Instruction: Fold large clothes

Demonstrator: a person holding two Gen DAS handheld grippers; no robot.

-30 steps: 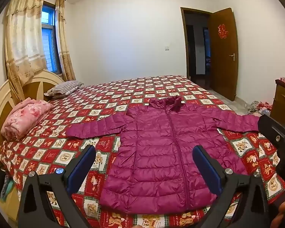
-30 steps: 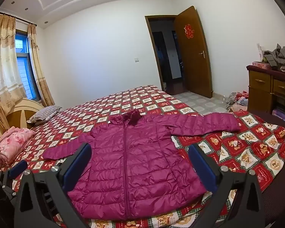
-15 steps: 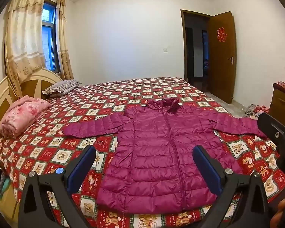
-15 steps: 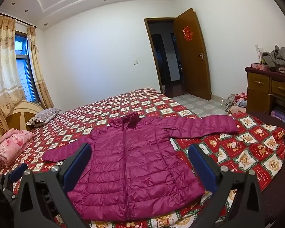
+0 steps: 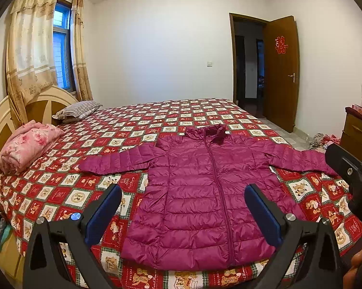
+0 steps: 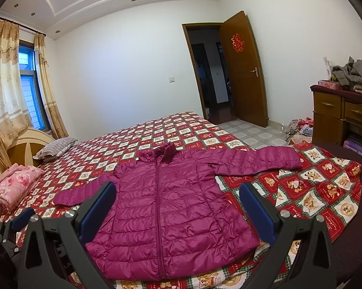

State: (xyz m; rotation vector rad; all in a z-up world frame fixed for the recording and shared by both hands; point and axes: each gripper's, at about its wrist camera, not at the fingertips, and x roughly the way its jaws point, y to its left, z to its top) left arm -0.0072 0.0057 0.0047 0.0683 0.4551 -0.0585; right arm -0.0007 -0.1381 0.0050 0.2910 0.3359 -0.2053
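A magenta quilted puffer jacket (image 5: 205, 192) lies flat and zipped, front up, on the bed (image 5: 157, 115), collar toward the far side and both sleeves spread out sideways. My left gripper (image 5: 183, 213) hovers open above the jacket's hem, holding nothing. In the right wrist view the same jacket (image 6: 171, 212) fills the middle, and my right gripper (image 6: 177, 210) is also open and empty over its lower part. The left sleeve (image 6: 79, 192) is partly hidden behind my finger. The right gripper's body (image 5: 349, 175) shows at the left view's right edge.
A folded pink quilt (image 5: 26, 147) and a striped pillow (image 5: 77, 110) sit by the headboard (image 5: 2, 125). A wooden dresser (image 6: 337, 118) with piled grey clothes stands right, with more clothes on the floor (image 6: 299, 127). The door (image 6: 246, 72) is open.
Both views have tilted upward and drawn back a little, so the jacket sits lower in frame and more wall and ceiling show. The jacket has not moved and both grippers stay open.
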